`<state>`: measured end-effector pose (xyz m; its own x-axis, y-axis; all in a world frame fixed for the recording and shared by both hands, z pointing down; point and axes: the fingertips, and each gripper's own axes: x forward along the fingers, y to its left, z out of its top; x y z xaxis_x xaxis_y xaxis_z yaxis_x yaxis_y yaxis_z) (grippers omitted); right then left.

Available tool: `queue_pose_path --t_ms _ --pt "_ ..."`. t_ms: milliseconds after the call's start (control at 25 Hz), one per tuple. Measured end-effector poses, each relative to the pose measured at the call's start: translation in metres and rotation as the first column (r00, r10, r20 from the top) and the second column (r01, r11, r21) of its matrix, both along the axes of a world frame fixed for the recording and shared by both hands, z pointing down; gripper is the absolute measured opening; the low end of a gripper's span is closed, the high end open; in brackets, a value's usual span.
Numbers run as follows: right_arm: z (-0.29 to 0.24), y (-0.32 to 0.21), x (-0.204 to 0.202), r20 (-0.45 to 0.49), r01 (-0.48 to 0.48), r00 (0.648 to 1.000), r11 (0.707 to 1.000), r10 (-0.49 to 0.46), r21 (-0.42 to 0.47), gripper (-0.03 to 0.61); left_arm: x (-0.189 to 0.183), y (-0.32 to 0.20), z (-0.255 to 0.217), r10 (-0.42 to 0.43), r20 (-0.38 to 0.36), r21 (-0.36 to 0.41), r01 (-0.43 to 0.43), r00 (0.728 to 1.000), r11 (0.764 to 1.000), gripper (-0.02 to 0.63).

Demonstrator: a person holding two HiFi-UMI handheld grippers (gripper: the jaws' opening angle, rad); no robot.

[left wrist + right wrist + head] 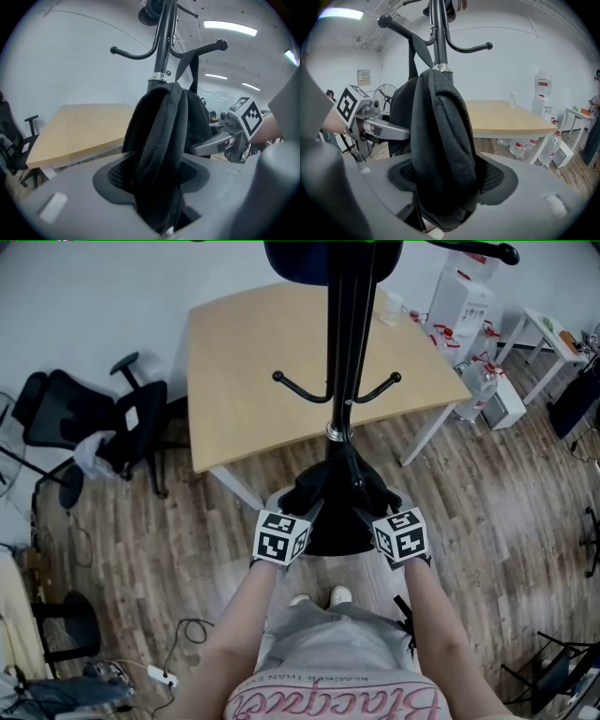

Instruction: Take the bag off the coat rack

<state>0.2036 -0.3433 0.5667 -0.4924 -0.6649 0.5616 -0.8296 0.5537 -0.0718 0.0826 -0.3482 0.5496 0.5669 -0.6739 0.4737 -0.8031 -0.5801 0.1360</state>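
Bag [159, 140]: black soft fabric, hanging in thick folds against the lower pole of the coat rack [352, 334], just under the pole's silver collar [159, 76]. 1 strap [192, 70] runs up from it to a curved hook [213, 47] on the rack.

Coat rack: black, upright, with 2 curved hooks at mid height, 1 to each side of the pole. Its round base [337, 538] rests on the wood floor [187, 549], just in front of the table [253, 362].

Left gripper [305, 512]: at the bag's left side in the head view, marker cube [281, 537] facing up. The 2 jaws stand either side of a fold of the bag and lie against the fabric, pinching it.

Right gripper [375, 512]: at the bag's right side, marker cube [401, 537] facing up. The 2 jaws are spread wide. The bag's other edge hangs between them, and a slit of floor shows beside the fabric low in the gap.

Each gripper appears in the other's view, across the bag.

Table: light wood top, white legs, behind the rack.

Office chair [112, 423]: black, on the floor left of the table, with a pale bundle [89, 454] on it.

Water bottles [473, 381]: large, clear, on the floor near the table's right corner.

Side table [544, 329]: white, small, at far right.

Person: bare forearms behind both grippers, 2 light shoes [319, 597] just behind the rack's base.
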Motion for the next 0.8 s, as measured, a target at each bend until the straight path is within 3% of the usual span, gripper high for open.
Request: queue_pose_path --t_ms 200,360,440,800 --pt "0.002 -0.006 0.005 -0.008 -0.021 1.000 1.000 0.021 -0.013 0.216 -0.003 -0.004 -0.001 -0.010 -0.015 0.011 0.011 1.000 1.000 0.217" --pt "0.000 -0.008 0.009 -0.051 -0.022 0.998 1.000 0.022 -0.003 0.124 -0.009 -0.005 -0.010 -0.041 -0.081 0.019 0.042 0.996 0.999 0.178" --pt "-0.002 -0.006 0.010 -0.062 -0.025 0.998 1.000 0.025 0.000 0.104 -0.011 -0.006 -0.015 -0.047 -0.101 0.022 0.050 0.994 0.999 0.133" --pt "-0.010 0.006 0.012 -0.029 -0.074 0.997 0.997 0.074 -0.004 0.072 -0.010 0.006 -0.021 -0.018 -0.072 0.020 0.019 0.997 1.000 0.090"
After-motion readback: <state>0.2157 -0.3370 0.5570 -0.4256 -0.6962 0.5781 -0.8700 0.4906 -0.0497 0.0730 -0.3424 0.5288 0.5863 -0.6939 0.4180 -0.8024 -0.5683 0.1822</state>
